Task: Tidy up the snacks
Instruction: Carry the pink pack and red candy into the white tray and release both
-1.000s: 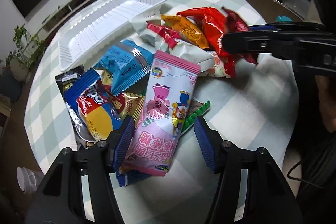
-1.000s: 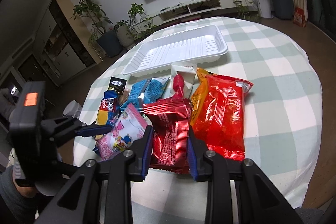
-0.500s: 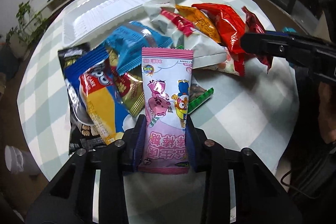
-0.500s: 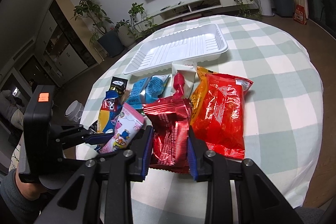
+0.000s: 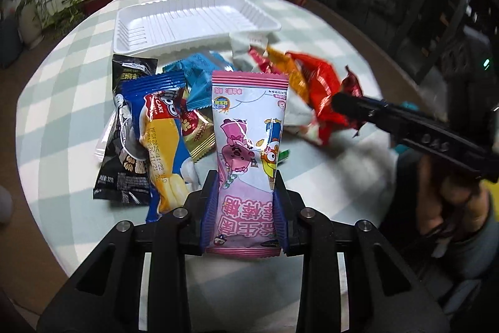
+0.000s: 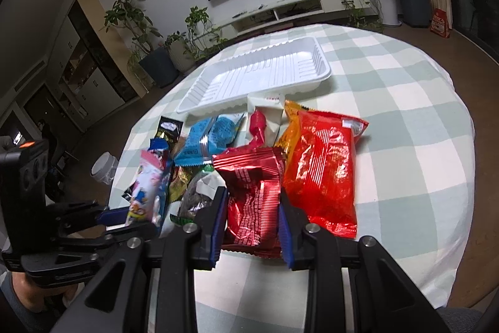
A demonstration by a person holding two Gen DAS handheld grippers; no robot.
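Observation:
My left gripper [image 5: 244,192] is shut on a pink cartoon snack packet [image 5: 248,142] and holds it lifted above the pile; it also shows in the right wrist view [image 6: 148,189]. My right gripper [image 6: 252,208] is shut on a dark red foil packet [image 6: 254,189] lying at the pile's near edge. A white ribbed tray [image 6: 259,77] stands empty behind the pile, also in the left wrist view [image 5: 193,17]. The pile holds a blue and yellow cake packet [image 5: 162,133], a black packet [image 5: 124,145], a light blue packet [image 6: 209,139] and a large red bag [image 6: 324,164].
The round table has a green and white checked cloth [image 6: 405,114]. An orange packet [image 6: 290,127] and a white packet [image 6: 268,111] lie by the tray. Potted plants [image 6: 156,58], a TV console and the wood floor lie beyond the table edge.
My left gripper closed on the pink packet and lifted it up off the pile, tilting toward the tray. My right gripper stays shut on the dark red packet.

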